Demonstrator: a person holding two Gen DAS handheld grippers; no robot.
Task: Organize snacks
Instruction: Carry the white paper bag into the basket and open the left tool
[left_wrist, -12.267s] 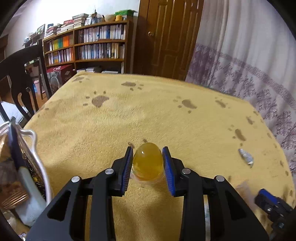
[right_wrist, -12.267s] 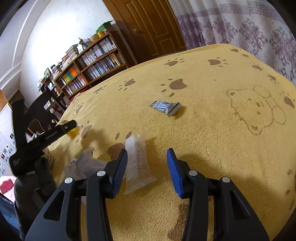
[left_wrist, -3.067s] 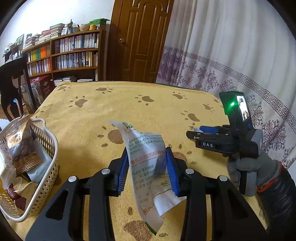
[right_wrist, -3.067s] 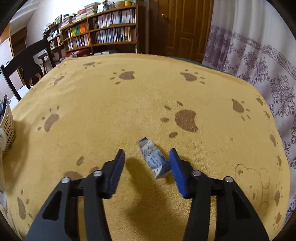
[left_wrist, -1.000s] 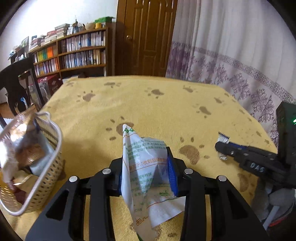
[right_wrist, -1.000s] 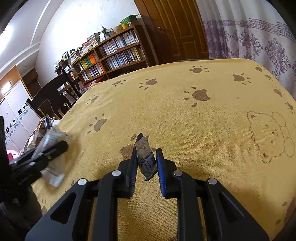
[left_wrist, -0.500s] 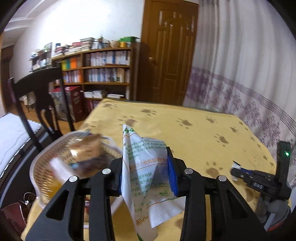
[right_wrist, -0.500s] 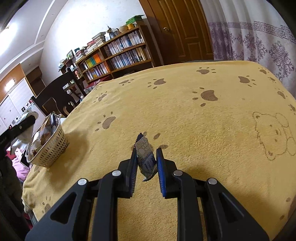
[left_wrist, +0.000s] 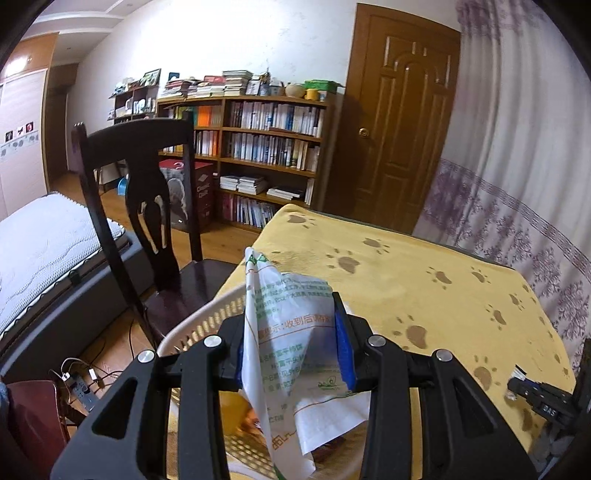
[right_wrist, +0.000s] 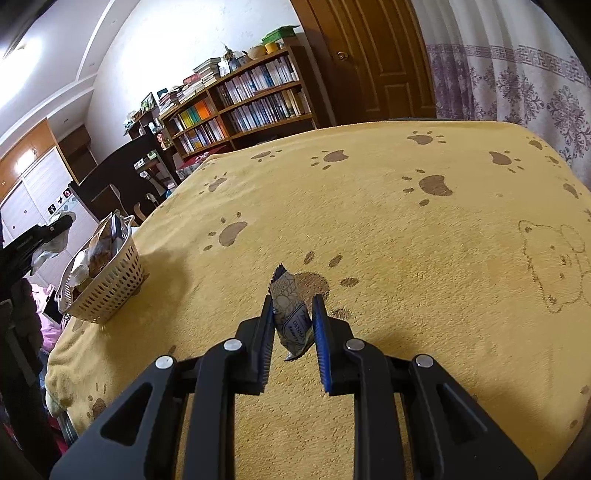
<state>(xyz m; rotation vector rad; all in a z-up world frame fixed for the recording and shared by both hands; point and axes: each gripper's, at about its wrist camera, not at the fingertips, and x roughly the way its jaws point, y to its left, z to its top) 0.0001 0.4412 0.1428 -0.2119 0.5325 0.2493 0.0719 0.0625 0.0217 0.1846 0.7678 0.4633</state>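
My left gripper (left_wrist: 291, 334) is shut on a white snack bag with green print (left_wrist: 291, 332), held above the cream perforated basket (left_wrist: 195, 325) at the table's left edge. Packets and something yellow show inside the basket under the bag. In the right wrist view the same basket (right_wrist: 110, 284) stands at the left with several packets in it, and the left gripper (right_wrist: 48, 230) hangs beside it, up and to its left. My right gripper (right_wrist: 291, 306) is shut on a small grey-blue wrapped snack (right_wrist: 290, 317), lifted just over the yellow paw-print cloth (right_wrist: 406, 258).
A dark wooden chair (left_wrist: 147, 206) stands just past the table's left edge, with a bed (left_wrist: 37, 243) beyond it. Bookshelves (left_wrist: 258, 147), a brown door (left_wrist: 399, 140) and patterned curtains (left_wrist: 517, 184) ring the far side. The right gripper (left_wrist: 543, 398) shows low at the right.
The left gripper has carried the white bag leftwards until it hangs over the basket, which now lies right under the fingers. The right gripper has kept its hold on the small wrapper and lifted slightly.
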